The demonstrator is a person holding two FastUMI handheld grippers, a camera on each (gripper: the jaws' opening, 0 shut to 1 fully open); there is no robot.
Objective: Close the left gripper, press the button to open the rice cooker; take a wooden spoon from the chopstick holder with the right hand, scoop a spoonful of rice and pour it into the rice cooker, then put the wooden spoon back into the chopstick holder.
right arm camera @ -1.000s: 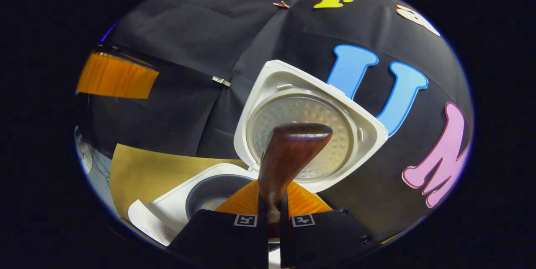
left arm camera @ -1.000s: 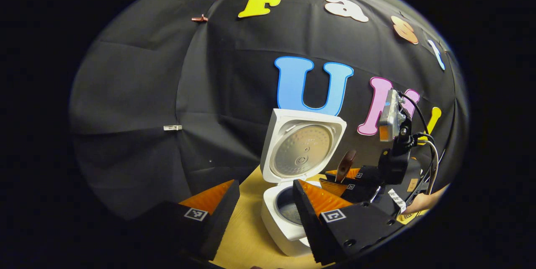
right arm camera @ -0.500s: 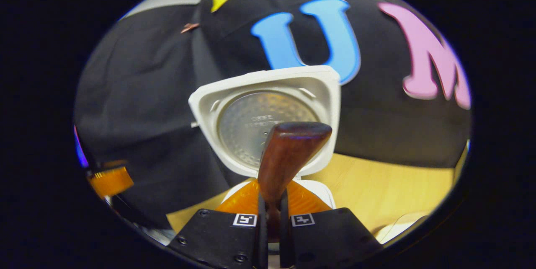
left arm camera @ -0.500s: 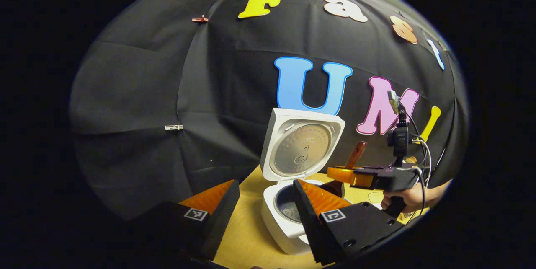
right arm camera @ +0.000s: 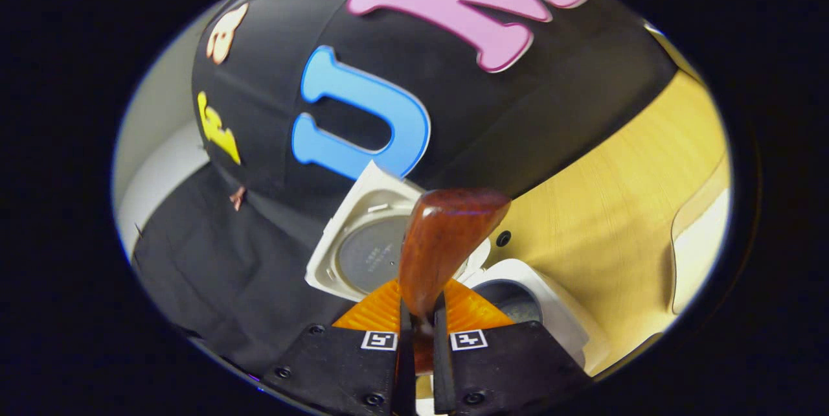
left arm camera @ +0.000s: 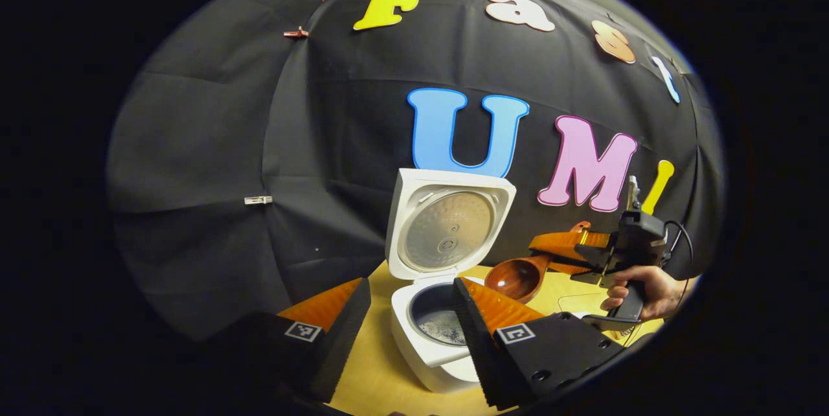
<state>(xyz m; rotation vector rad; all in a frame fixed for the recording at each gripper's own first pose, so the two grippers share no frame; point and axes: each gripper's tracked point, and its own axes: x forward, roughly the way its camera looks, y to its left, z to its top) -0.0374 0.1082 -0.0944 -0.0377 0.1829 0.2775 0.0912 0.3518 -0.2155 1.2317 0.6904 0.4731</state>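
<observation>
1. In the left gripper view, the left gripper (left arm camera: 405, 322) was seen with fingers apart, the open rice cooker (left arm camera: 431, 338) between them.
2. There the wooden spoon (left arm camera: 518, 278), bowl empty, was seen beside the cooker.
3. In the right gripper view, the right gripper (right arm camera: 418, 332) was clamped on the spoon's handle.
4. A wooden table (right arm camera: 615, 208) and black cloth wall (left arm camera: 214, 144) were noted.

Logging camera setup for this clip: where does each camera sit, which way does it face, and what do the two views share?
Left gripper view: rides on the left tongs, which are open, facing the open rice cooker on the table; farther off, a hand holds the right tongs with the wooden spoon.
Right gripper view: rides on the right tongs, rolled sideways, looking along the spoon's handle clamped between its fingers.
Shared: cooker, spoon, table, booth wall.
</observation>
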